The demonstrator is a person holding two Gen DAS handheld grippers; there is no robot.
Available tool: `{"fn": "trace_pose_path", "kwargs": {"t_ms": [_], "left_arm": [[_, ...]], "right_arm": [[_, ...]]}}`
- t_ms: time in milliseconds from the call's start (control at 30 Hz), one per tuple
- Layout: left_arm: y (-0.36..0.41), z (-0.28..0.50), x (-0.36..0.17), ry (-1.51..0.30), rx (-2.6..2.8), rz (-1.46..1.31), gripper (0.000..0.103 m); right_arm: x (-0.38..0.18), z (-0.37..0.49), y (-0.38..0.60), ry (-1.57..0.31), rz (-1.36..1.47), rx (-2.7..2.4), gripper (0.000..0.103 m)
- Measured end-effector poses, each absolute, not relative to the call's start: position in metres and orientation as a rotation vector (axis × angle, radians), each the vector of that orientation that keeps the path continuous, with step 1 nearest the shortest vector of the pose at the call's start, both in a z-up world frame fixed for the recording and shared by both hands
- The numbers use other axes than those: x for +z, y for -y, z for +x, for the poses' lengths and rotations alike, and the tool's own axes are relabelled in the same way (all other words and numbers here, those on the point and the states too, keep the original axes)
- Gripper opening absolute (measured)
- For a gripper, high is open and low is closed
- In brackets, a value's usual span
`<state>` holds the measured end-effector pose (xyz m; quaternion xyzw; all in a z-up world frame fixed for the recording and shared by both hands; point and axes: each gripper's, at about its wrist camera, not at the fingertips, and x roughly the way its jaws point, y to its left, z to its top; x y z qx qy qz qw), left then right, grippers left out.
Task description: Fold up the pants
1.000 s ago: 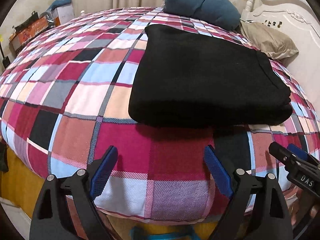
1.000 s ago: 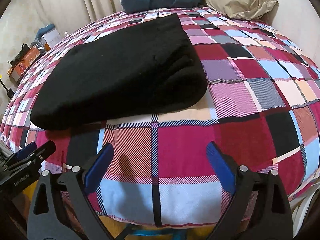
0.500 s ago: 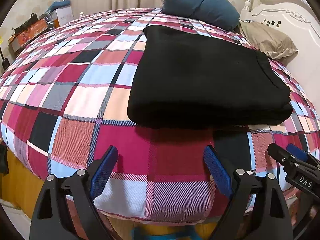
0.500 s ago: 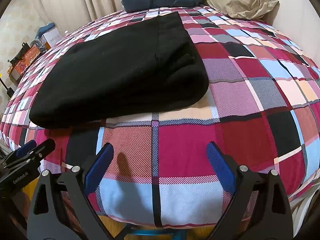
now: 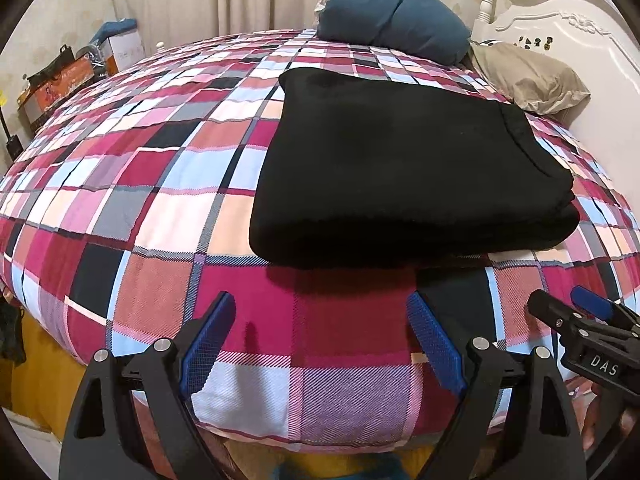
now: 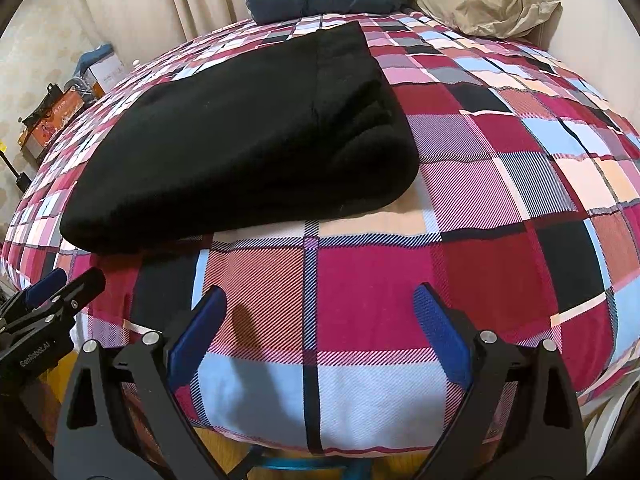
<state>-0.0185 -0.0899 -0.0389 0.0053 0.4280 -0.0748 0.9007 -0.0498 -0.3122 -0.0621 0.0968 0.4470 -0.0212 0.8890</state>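
i'm holding both the left gripper (image 5: 320, 340) and right gripper (image 6: 320, 332) spread wide and empty over the near bed (image 5: 132, 184) edge, worrying that any careless nudge is undoing the folded pants (image 5: 396, 168) lying just beyond.

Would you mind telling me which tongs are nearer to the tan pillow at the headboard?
Right. The right tongs sit off the black pants' pillow-side end; the left tongs sit at the opposite end, farther from the tan pillow.
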Motion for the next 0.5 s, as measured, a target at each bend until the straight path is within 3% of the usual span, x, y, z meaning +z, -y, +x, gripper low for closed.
{"fn": "trace_pose_path", "kwargs": {"t_ms": [500], "left_arm": [[0.0939,-0.0214,-0.0339,-0.868,-0.163,0.018,0.086]], "right_arm": [[-0.063,-0.0517,0.3119,-0.926,0.201,-0.039,0.095]]}}
